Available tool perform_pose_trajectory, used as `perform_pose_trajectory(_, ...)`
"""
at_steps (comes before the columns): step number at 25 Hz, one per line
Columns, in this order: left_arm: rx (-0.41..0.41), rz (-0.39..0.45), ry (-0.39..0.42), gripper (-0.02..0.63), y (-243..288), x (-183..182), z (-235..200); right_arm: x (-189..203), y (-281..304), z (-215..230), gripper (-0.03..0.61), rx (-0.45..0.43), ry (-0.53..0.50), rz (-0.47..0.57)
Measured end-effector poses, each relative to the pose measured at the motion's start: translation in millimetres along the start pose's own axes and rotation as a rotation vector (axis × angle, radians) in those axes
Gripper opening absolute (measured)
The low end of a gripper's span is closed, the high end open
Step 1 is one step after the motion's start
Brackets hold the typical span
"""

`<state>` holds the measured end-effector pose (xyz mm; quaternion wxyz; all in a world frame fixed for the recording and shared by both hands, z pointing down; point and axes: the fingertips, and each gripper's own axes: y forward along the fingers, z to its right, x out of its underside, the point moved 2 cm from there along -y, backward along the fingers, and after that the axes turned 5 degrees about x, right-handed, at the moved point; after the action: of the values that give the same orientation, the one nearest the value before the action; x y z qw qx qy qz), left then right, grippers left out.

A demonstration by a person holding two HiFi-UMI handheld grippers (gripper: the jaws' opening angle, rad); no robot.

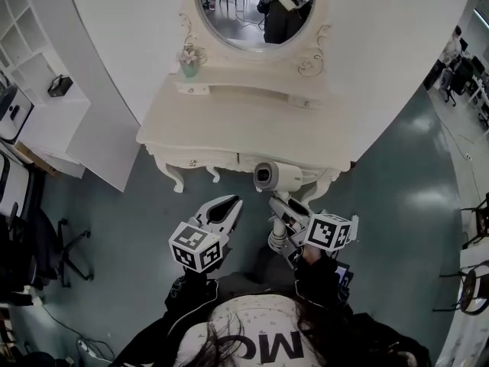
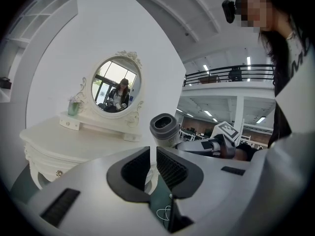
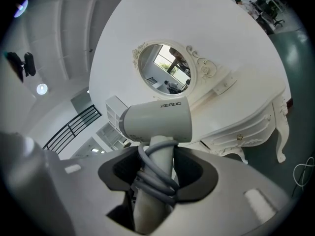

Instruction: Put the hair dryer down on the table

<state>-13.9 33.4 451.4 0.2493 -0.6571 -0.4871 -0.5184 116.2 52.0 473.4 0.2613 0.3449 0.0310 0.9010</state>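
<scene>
A white hair dryer (image 1: 276, 177) with its grey cord wound round the handle hangs in the air just over the front edge of the white dressing table (image 1: 229, 121). My right gripper (image 1: 284, 209) is shut on the handle, nozzle end toward the head camera. In the right gripper view the hair dryer (image 3: 157, 119) stands upright between the jaws of my right gripper (image 3: 157, 173), with the table (image 3: 246, 107) beyond. My left gripper (image 1: 228, 205) floats to its left, shut and empty. From the left gripper (image 2: 153, 163) the hair dryer (image 2: 165, 128) shows ahead on the right.
An oval mirror (image 1: 256, 10) stands at the back of the table on a low drawer shelf, with a small flower vase (image 1: 189, 61) at its left. White shelves (image 1: 30, 90) and a dark chair (image 1: 53, 243) stand on the left. The floor is grey-green.
</scene>
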Motion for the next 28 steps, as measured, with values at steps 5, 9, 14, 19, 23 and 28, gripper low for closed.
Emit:
perform_pose_trajectory(5, -0.052, 0.012, -0.019, 0.02, 47.9, -15.0, -24.9, -40.2, 27.0, 27.7, 0.213, -0.026, -0.019, -0.051)
perform_pose_trajectory(9, -0.088, 0.025, -0.033, 0.02, 87.2, -29.6, -36.7, -77.4, 43.0, 51.9, 0.213, -0.041, -0.027, -0.087)
perform_pose_trajectory(14, -0.141, 0.028, -0.05, 0.02, 126.5, -38.9, -50.3, -114.1, 59.5, 80.2, 0.213, -0.061, -0.033, -0.121)
perform_pose_trajectory(19, -0.221, 0.029, -0.058, 0.02, 143.7, -46.9, -61.7, -132.5, 78.7, 97.7, 0.213, -0.097, -0.028, -0.179)
perform_pose_trajectory(23, -0.245, 0.027, -0.058, 0.02, 157.5, -48.6, -63.7, -148.7, 87.0, 111.2, 0.213, -0.11, -0.025, -0.186)
perform_pose_trajectory(28, -0.292, 0.019, -0.057, 0.02, 155.7, -49.6, -68.5, -151.6, 97.5, 116.6, 0.213, -0.128, -0.016, -0.21)
